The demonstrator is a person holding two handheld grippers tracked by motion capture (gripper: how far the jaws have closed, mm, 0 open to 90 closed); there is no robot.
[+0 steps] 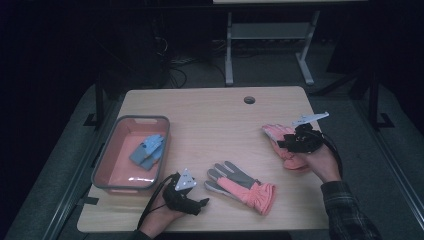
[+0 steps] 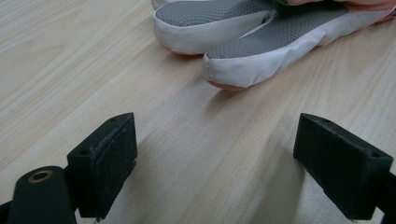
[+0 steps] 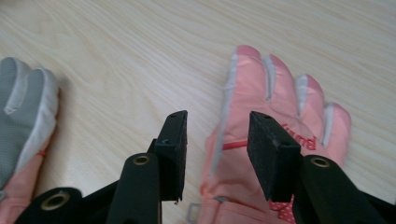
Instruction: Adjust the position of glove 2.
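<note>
Gloves on table, both grippers empty

Left gripper gapes wide just short of the grey-palmed glove at mid-table. Right gripper, jaws part-open and gripping nothing, hovers over the pink glove lying flat at the table's right.

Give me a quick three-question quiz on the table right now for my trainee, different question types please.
1. True or false: the left claw is shut on the palm-up pink and grey fabric glove.
2. Multiple choice: what lies in the pink plastic bin? A) a blue folded glove B) a red cup C) nothing
3. Fill in: the right claw hovers part open over the back of the second pink glove, near its ____ edge.

Key
1. False: it is open, short of the glove's fingertips.
2. A, the blue folded glove.
3. thumb-side
</note>
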